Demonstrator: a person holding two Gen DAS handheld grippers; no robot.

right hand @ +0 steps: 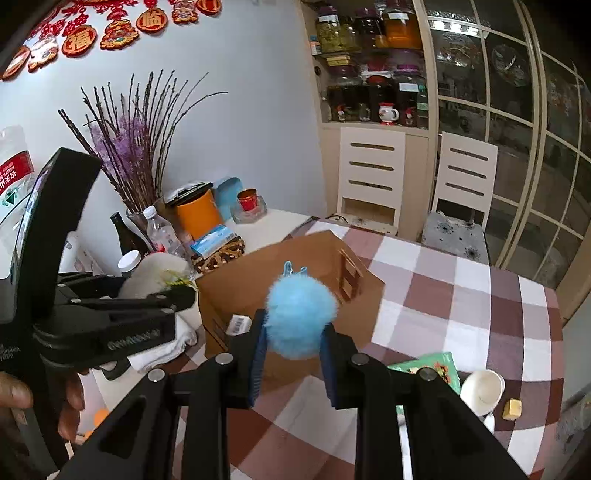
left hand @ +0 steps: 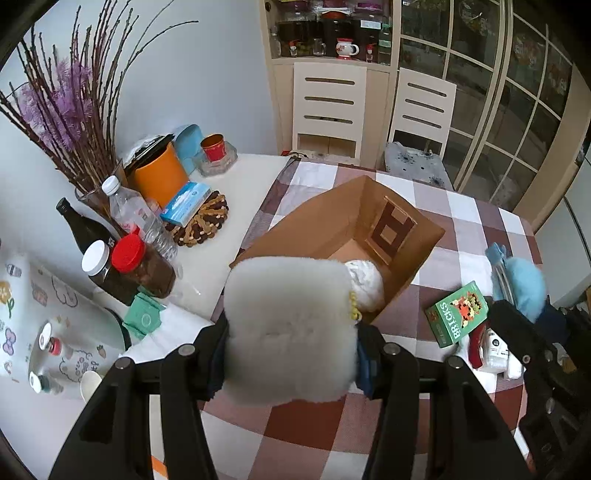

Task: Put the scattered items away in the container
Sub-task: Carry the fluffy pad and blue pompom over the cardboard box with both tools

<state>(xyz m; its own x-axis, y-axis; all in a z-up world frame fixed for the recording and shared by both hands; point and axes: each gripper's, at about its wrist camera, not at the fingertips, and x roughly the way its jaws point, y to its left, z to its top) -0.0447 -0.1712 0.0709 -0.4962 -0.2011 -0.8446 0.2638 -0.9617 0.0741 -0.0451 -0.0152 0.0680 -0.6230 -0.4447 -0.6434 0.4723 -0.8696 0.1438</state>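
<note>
Box (left hand: 334, 225) holds white bundle (left hand: 364, 284) | left tongs (left hand: 291, 354) grip grey pad (left hand: 290, 328) | right tongs (right hand: 291, 352) (blue pompom (right hand: 300, 319))

A pale blue-grey wall (right hand: 258, 110) rises behind a dining table covered by a brown-and-white checked cloth (right hand: 461, 295). Two cream slatted chairs (left hand: 328, 110) stand at the tabletop's far edge. Behind them, a cream cabinet (right hand: 373, 74) holds shelves of dark glass jars. Curved glass doors with cream grid frames (left hand: 517, 92) fill the right side. Red paper decorations (right hand: 110, 26) hang high on the wall.
</note>
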